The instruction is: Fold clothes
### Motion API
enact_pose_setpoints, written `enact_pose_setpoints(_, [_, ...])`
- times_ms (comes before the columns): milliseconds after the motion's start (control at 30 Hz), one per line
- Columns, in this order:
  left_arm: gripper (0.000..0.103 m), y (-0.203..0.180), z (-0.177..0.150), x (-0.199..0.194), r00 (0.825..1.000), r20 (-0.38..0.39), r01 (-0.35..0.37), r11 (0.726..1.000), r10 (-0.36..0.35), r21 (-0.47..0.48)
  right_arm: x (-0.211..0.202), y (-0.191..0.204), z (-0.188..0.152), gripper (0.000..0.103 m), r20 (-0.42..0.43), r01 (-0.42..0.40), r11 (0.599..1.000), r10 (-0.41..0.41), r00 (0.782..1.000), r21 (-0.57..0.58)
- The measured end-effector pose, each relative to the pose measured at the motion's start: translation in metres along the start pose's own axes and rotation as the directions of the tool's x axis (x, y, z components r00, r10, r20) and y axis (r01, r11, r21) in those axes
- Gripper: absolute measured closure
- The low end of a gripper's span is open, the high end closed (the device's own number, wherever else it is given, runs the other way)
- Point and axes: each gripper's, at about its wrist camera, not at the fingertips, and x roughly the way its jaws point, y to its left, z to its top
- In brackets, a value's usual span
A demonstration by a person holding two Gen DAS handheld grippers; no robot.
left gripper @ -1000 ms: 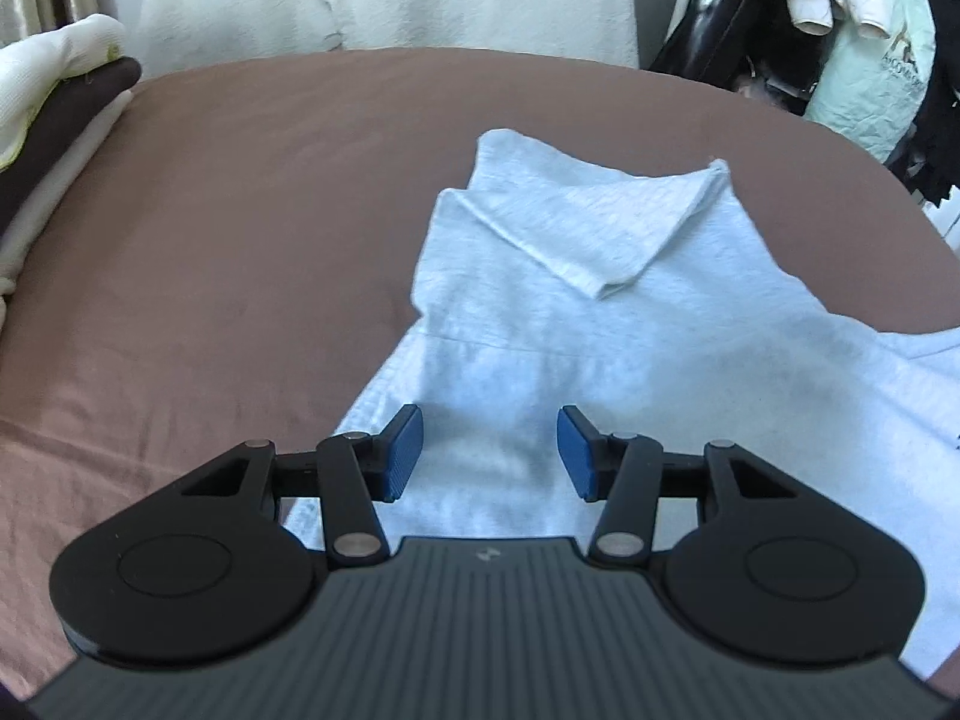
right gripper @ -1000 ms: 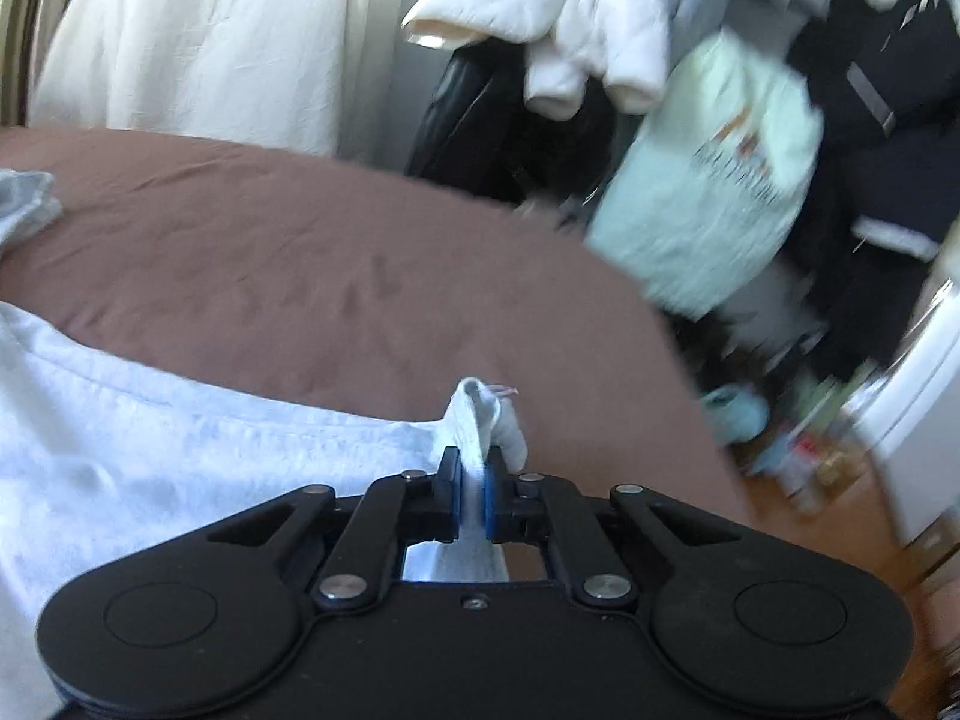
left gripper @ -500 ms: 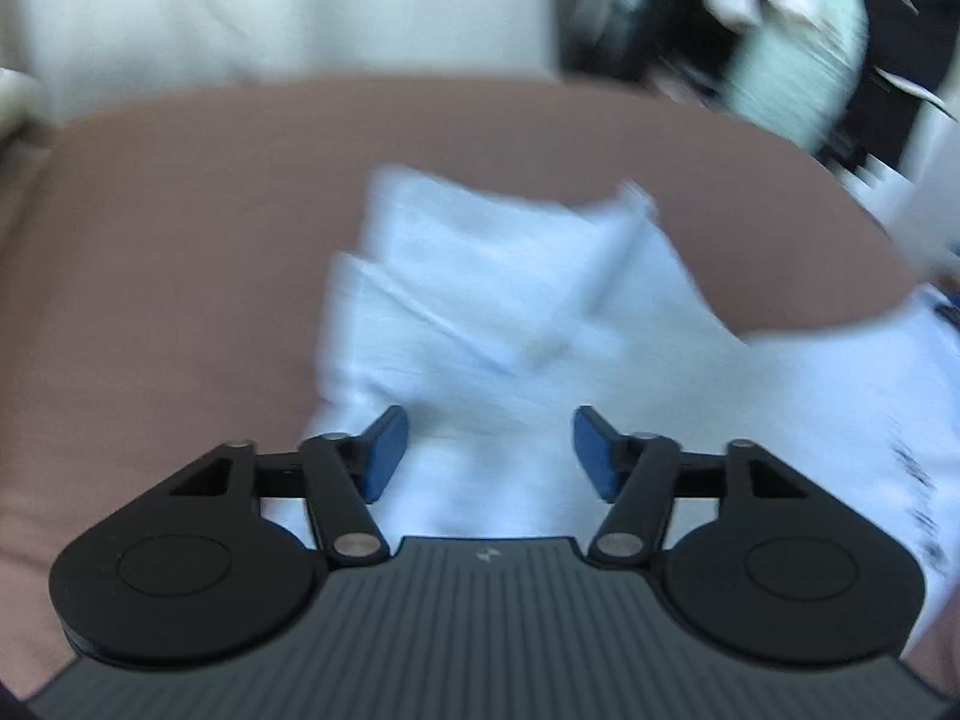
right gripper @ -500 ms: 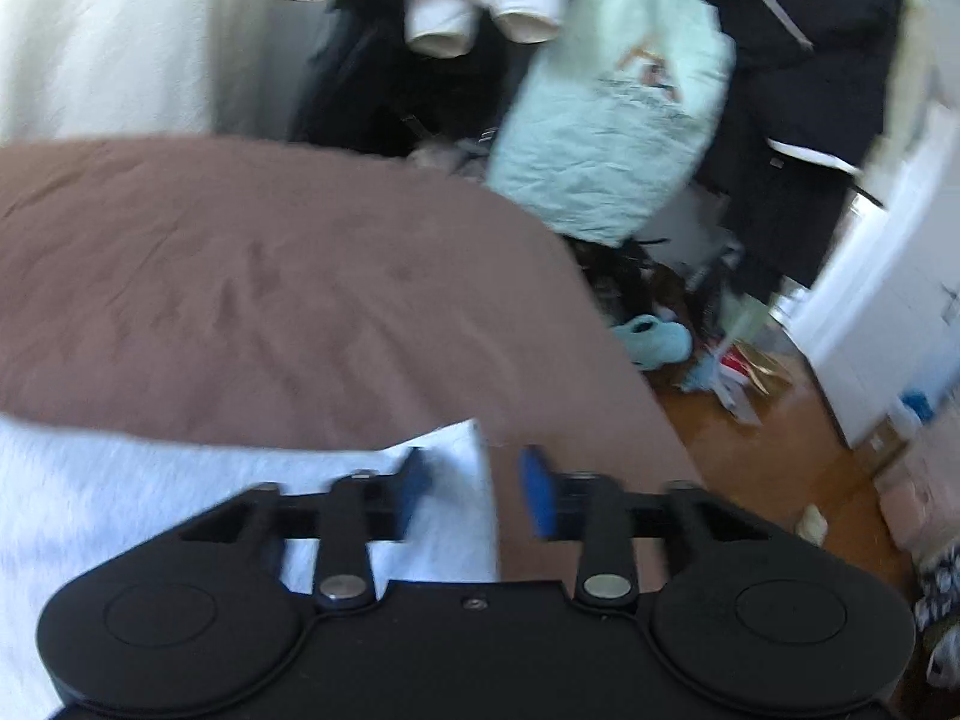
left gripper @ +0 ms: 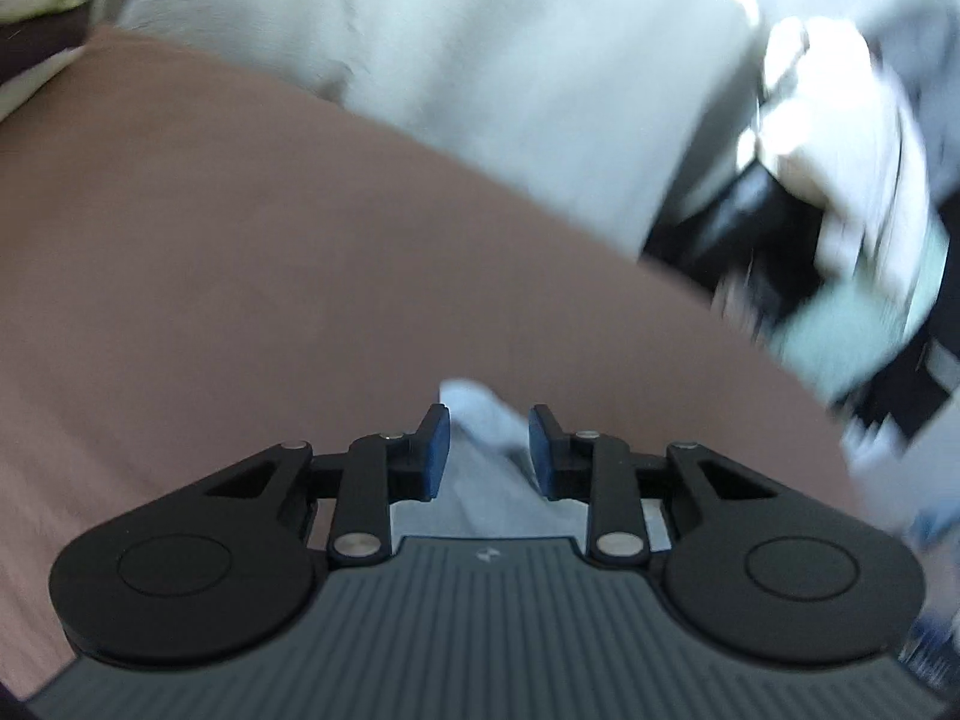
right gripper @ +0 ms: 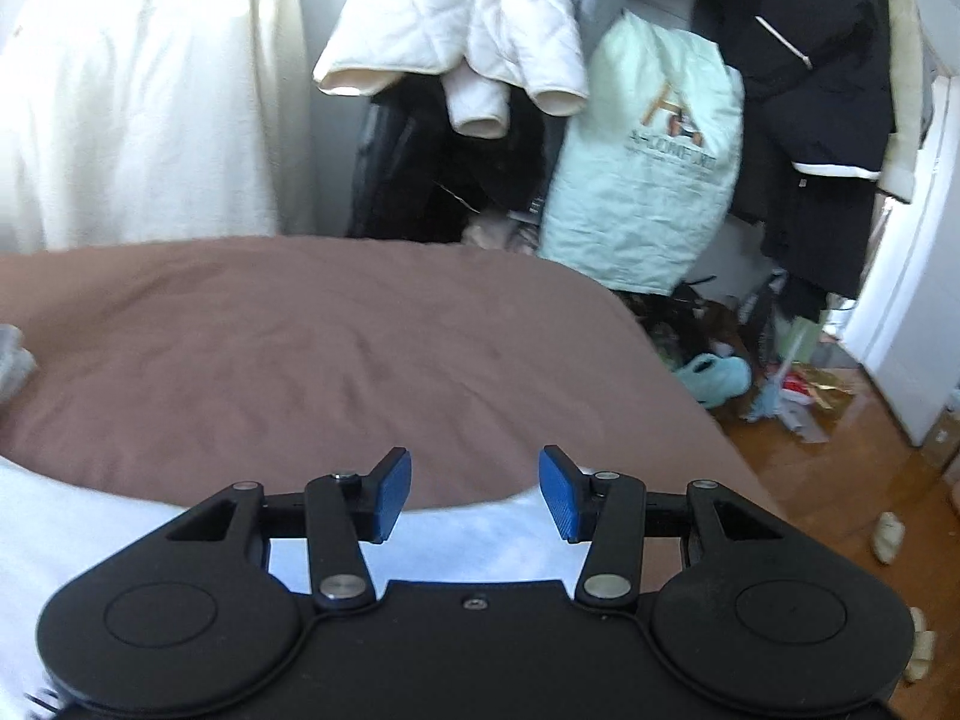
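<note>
Garment (right gripper: 150,540), pale and laid flat on the bed (right gripper: 360,360) near its right edge, sits under the spread right gripper (right gripper: 475,489) (empty), while the left gripper's (left gripper: 485,450) jaws, just narrowing, straddle a raised fold, pads not yet pressing.

We can make out only one piece of print: on the pale mint bag (right gripper: 645,180) hanging at about one o'clock in the right wrist view, a gold-brown logo sits above a line of small lettering, too blurred for us to read. In the smeared left wrist view we find no legible text.
</note>
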Motion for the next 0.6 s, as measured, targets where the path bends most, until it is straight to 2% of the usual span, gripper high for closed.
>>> enact_pose_setpoints(33, [0.06,0.005,0.0,-0.008,0.999,0.035,-0.011,1.0,0.011,-0.012,-0.002,0.005,0.002,0.049,0.002,-0.025,1.0,0.025,1.0,0.009])
enact_pose_setpoints(100, [0.059,0.015,0.0,-0.024,0.995,0.089,-0.032,0.999,0.034,-0.023,-0.005,0.017,0.006,0.049,-0.001,-0.072,0.997,0.072,0.997,0.023])
enact_pose_setpoints(167, [0.059,0.016,-0.007,-0.034,0.995,0.091,-0.045,0.999,0.044,0.015,-0.005,0.03,0.008,0.049,-0.015,-0.12,0.992,0.12,0.993,0.037])
enact_pose_setpoints(233, [0.056,0.016,-0.016,-0.045,0.997,0.047,-0.058,0.994,0.054,0.092,-0.006,0.046,0.009,0.048,-0.032,-0.186,0.981,0.187,0.982,0.051])
enact_pose_setpoints(300, [0.055,0.014,-0.031,-0.057,0.995,-0.022,-0.086,0.976,0.093,0.201,-0.005,0.062,0.011,0.048,-0.045,-0.249,0.967,0.251,0.967,0.047])
enact_pose_setpoints(367, [0.051,0.021,-0.049,-0.075,0.99,-0.086,-0.085,0.956,0.113,0.281,-0.007,0.084,0.01,0.048,-0.053,-0.295,0.955,0.296,0.954,0.024])
enact_pose_setpoints(467, [0.047,0.05,-0.082,-0.115,0.982,-0.164,-0.051,0.964,0.096,0.261,-0.015,0.115,0.007,0.048,-0.08,-0.375,0.927,0.376,0.923,0.028])
enact_pose_setpoints(533, [0.046,0.07,-0.099,-0.138,0.971,-0.194,-0.092,0.969,0.138,0.228,-0.025,0.135,0.004,0.048,-0.097,-0.435,0.9,0.437,0.894,0.043])
enact_pose_setpoints(600, [0.045,0.09,-0.118,-0.159,0.943,-0.217,-0.204,0.954,0.252,0.221,-0.037,0.155,-0.002,0.048,-0.117,-0.49,0.87,0.492,0.862,0.051])
